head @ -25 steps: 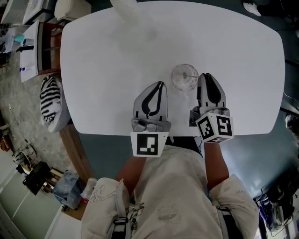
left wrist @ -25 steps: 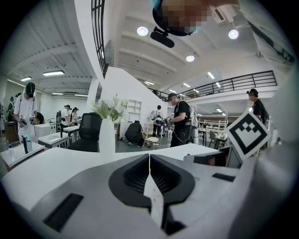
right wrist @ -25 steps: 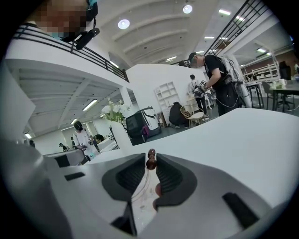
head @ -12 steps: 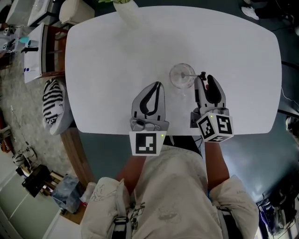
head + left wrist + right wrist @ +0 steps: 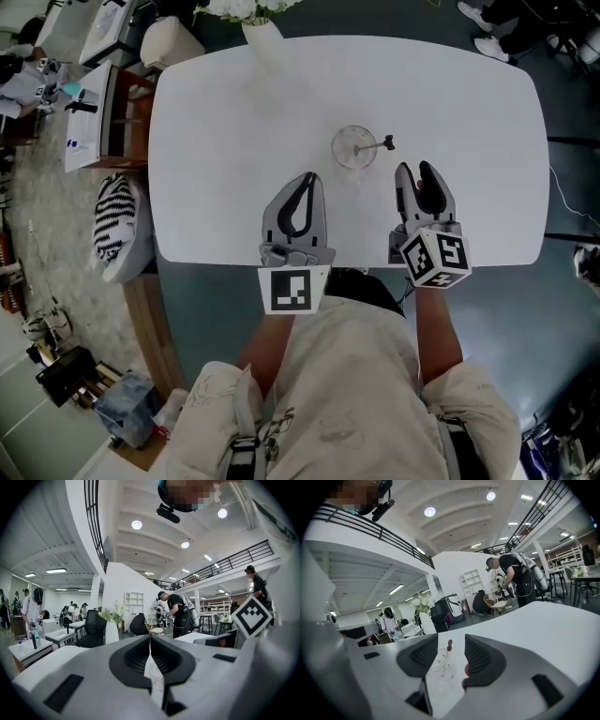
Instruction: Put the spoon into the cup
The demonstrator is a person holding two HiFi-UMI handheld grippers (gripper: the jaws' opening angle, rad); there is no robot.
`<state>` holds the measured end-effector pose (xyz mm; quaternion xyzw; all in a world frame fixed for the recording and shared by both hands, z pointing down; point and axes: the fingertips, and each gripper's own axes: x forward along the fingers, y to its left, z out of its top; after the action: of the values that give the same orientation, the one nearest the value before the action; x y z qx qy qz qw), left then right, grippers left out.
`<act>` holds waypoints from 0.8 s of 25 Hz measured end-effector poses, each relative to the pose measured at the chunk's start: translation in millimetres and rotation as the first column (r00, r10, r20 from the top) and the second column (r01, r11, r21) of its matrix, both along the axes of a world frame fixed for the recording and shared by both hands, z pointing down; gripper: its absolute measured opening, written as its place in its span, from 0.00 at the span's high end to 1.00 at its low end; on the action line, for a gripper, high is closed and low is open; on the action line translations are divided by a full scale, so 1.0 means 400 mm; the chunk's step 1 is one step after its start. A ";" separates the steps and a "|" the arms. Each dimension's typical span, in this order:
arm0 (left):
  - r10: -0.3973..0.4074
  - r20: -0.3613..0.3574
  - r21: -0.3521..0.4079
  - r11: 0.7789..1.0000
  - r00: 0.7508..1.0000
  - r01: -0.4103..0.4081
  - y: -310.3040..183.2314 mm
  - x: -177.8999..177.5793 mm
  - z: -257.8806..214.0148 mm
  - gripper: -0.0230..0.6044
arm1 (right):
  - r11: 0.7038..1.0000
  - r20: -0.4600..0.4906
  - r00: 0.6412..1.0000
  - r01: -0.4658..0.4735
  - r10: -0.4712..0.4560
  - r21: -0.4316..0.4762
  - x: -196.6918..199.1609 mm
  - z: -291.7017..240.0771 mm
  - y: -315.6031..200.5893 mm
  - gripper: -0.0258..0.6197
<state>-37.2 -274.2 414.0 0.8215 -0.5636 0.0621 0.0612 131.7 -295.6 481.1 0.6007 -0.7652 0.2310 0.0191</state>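
The spoon (image 5: pixel 379 143) is found standing in the cup (image 5: pixel 354 148), bowl end down, with its handle leaning over the rim toward the right tool (image 5: pixel 414 170). The placement is judged complete.

The spoon is judged light, stiff and slender. Its dark knobbed handle end is the only part offered for a hold. The cup is clear glass and is judged fragile, smooth-walled and easily tipped. It would best be taken across its wall, low down, and a pull on the spoon handle could lever it over.

The right tool is held just short of the cup. Its jaws are set apart with nothing between the pads, and cup and spoon are seen beyond the gap. The left tool (image 5: pixel 308 177) is held nearer the worktop edge, jaws together on nothing.

The white worktop (image 5: pixel 469 112) carries little else. A vase of white flowers (image 5: pixel 265 36) stands at the far edge, well apart from the cup. A striped cushion (image 5: pixel 111 216) lies on a seat beside the worktop on the left. Nothing is noted between either tool and the cup.
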 end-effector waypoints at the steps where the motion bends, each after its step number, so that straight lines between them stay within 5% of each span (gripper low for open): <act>1: -0.004 0.002 0.011 1.000 1.000 0.004 0.015 0.004 -0.011 0.95 | 1.000 -0.003 1.000 -0.001 0.001 0.013 0.012 -0.014 0.011 0.71; 20: -0.110 0.028 0.185 0.977 0.993 0.103 0.324 -0.019 -0.240 0.95 | 0.962 -0.188 0.982 0.041 0.011 0.269 0.110 -0.312 0.307 0.71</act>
<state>-44.7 -144.5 317.8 0.7908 -0.6113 0.0223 -0.0222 175.7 -172.7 356.1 0.6109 -0.7889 0.0662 0.0105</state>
